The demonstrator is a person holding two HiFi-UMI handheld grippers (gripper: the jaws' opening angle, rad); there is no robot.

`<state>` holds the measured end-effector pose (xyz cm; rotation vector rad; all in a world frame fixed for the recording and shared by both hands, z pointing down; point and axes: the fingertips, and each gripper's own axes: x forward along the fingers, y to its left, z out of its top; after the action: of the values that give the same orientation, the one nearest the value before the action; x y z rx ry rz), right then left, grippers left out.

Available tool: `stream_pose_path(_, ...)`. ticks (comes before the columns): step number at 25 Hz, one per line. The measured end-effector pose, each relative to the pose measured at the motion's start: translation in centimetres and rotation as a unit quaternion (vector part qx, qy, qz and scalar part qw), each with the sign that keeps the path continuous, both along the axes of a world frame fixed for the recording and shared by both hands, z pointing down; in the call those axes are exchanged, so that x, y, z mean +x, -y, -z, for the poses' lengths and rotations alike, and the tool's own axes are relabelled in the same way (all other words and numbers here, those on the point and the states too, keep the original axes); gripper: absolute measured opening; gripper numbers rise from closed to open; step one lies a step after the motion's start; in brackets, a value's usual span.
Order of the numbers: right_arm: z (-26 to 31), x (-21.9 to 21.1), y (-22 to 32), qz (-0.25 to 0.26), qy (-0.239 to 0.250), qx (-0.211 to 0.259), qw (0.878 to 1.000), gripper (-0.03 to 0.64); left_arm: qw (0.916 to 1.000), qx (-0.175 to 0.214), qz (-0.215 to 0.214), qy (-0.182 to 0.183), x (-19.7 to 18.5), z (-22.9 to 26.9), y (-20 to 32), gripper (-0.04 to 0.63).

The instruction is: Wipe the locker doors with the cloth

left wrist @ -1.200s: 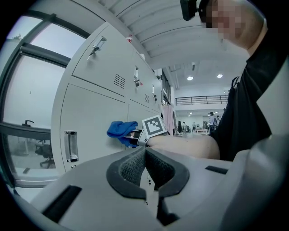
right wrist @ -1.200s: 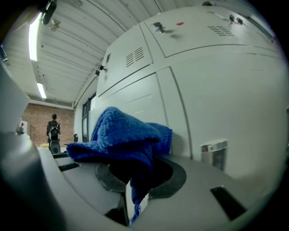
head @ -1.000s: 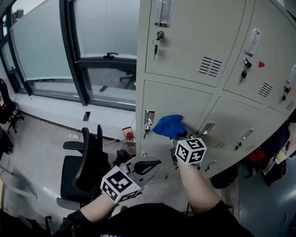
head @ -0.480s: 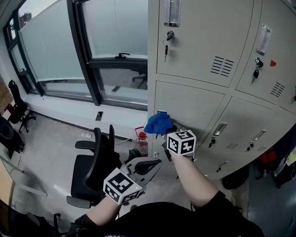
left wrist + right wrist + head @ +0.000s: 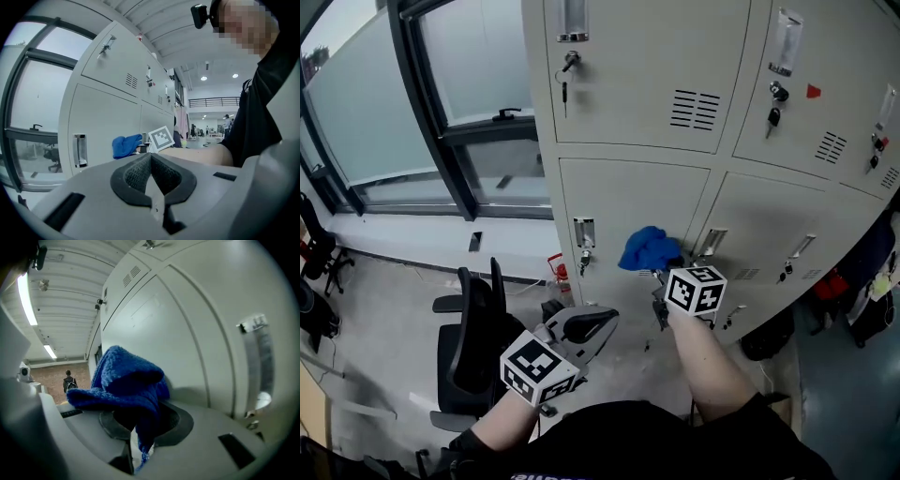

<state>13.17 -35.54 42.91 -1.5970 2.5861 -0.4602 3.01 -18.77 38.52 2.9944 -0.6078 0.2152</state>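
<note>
The blue cloth [image 5: 649,248] is bunched in my right gripper [image 5: 662,269], which is shut on it and presses it against the lower left locker door [image 5: 628,202], near that door's right edge. In the right gripper view the cloth [image 5: 125,380] spills over the jaws and lies against the beige door [image 5: 187,333]. My left gripper [image 5: 584,328] hangs low, away from the lockers, shut with nothing in it [image 5: 152,177]. From the left gripper view the cloth [image 5: 125,145] and the right gripper's marker cube [image 5: 161,139] show in front of the door.
Beige lockers fill the upper right, with keys in the locks [image 5: 565,67] and a handle [image 5: 584,232] at the wiped door's left. A black office chair [image 5: 469,328] stands on the floor to the left, below a dark-framed window [image 5: 441,122].
The cloth was at the door's handle half a second ago; my right gripper has since slid it to the right across the door. The left gripper has hardly moved.
</note>
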Motion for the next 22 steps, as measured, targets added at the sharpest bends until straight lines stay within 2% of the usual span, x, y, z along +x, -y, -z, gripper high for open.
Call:
stream_pose_path(5, -0.1, 6.5, -1.4, -0.058, 0.015, -0.002, 0.998, 0.048, 0.9998, 0.003, -0.02, -0.003, 2.0, 0.2, -0.5, 0.008)
stream_pose_path(8, -0.3, 7.5, -2.1, -0.079, 0.015, 0.001, 0.997, 0.048, 0.9998, 0.005, -0.018, -0.002, 1.9, 0.2, -0.7, 0.008)
stream_pose_path(11, -0.8, 5.0, -2.1, -0.06, 0.005, 0.003, 0.998, 0.048, 0.9999, 0.005, -0.012, -0.001, 1.0, 0.2, -0.9, 0.008)
stream_pose_path(16, -1.7, -2.3, -1.2, 0.012, -0.017, 0.002, 1.0, 0.048, 1.0, -0.003, 0.002, -0.002, -0.7, -0.2, -1.2, 0.008)
stream_pose_path(22, -4.4, -9.1, 0.5, 0.066, -0.033, -0.023, 0.997, 0.048, 0.9997, -0.019, 0.019, -0.001, -2.6, -1.4, -1.4, 0.008)
